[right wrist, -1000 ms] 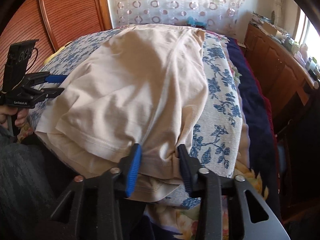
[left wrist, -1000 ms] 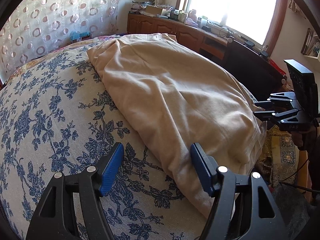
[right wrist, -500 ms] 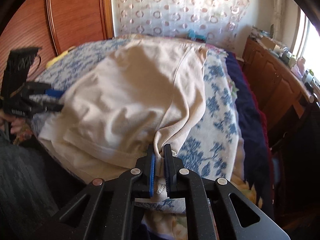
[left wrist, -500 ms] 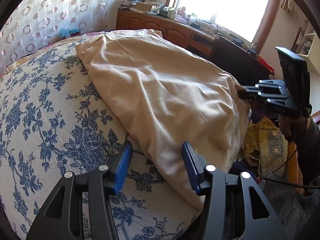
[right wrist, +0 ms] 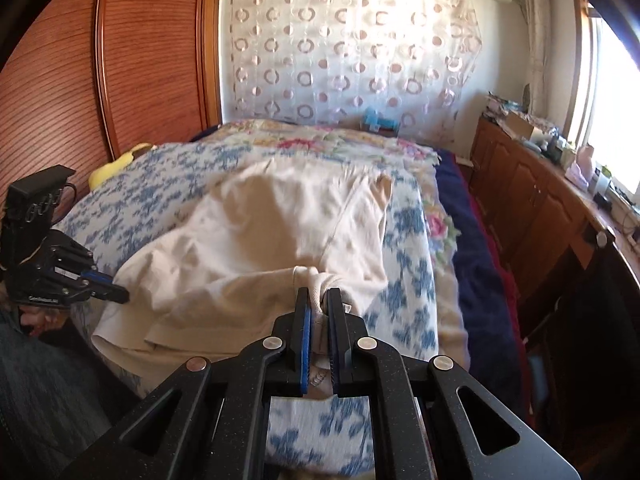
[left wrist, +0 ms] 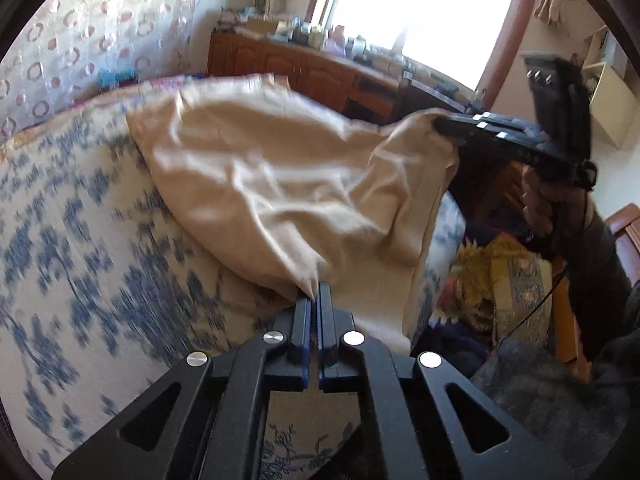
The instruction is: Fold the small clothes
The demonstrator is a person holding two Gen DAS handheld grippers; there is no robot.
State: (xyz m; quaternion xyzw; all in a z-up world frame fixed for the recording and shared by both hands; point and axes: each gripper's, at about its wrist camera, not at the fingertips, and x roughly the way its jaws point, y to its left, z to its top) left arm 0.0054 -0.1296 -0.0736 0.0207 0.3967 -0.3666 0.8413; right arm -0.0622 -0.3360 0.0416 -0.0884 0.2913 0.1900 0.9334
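So both hands are pinching the near hem of that cream-coloured soft cotton garment (left wrist: 280,184) spread on the bed with the blue-and-white floral cover (left wrist: 80,264). The left gripper (left wrist: 314,300) has just been closing, and in its own view, bottom centre, the jaws are pressed together on a little peak of the fabric's corner. The right gripper (right wrist: 318,300) is likewise clamped tight on a bunched wad of hem, bottom centre of its view; from the left camera you see it at the upper right of the frame with cloth draping off its tip.

Why hold it like that? My guess is one corner per hand keeps the edge taut between them, so the near end can be carried over the rest in one clean fold. The near edge looks raised off the cover at both corners while the far end lies flat toward the circle-patterned curtain (right wrist: 340,60).

Pose-wise, both grippers tilt downward toward the bed. The hand (left wrist: 556,204) on the right one shows at the right of the left view, wrapped round the handle, dark sleeve (left wrist: 600,264) trailing below. Both views are smeared, so I can't tell how much cloth is caught.
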